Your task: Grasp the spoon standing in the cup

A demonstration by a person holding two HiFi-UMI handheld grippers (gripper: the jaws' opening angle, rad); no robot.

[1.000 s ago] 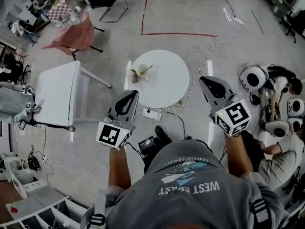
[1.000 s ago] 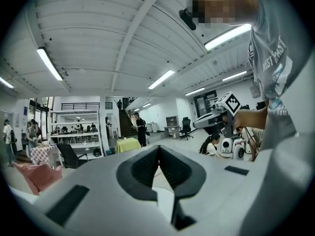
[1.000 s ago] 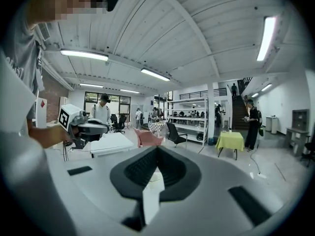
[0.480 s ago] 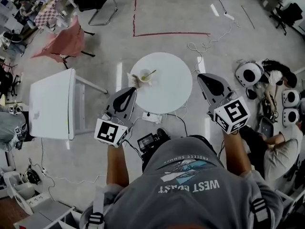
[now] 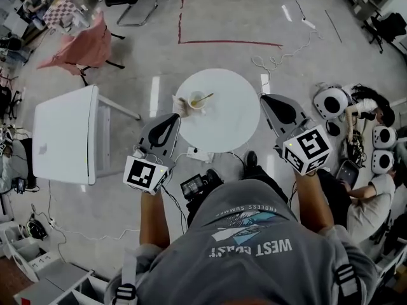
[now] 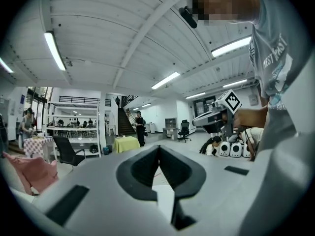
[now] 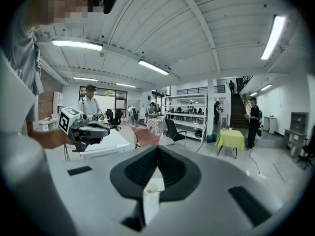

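From above, the spoon (image 5: 205, 97) stands in the cup (image 5: 196, 101) on the round worktop (image 5: 229, 122), with the left gripper (image 5: 170, 121) and right gripper (image 5: 268, 103) both short of it. In the left gripper view the fingers (image 6: 142, 166) are clenched on nothing. In the right gripper view they are clenched too, and aimed at the cup, probably for the approach.

Round white tabletop (image 5: 232, 116) bare at frame centre and right: open approach. Only obstacle on top: crumpled brownish item (image 5: 180, 104) just left of the white cup (image 5: 198, 100). White power strip (image 5: 198, 152) on the floor below the table edge.
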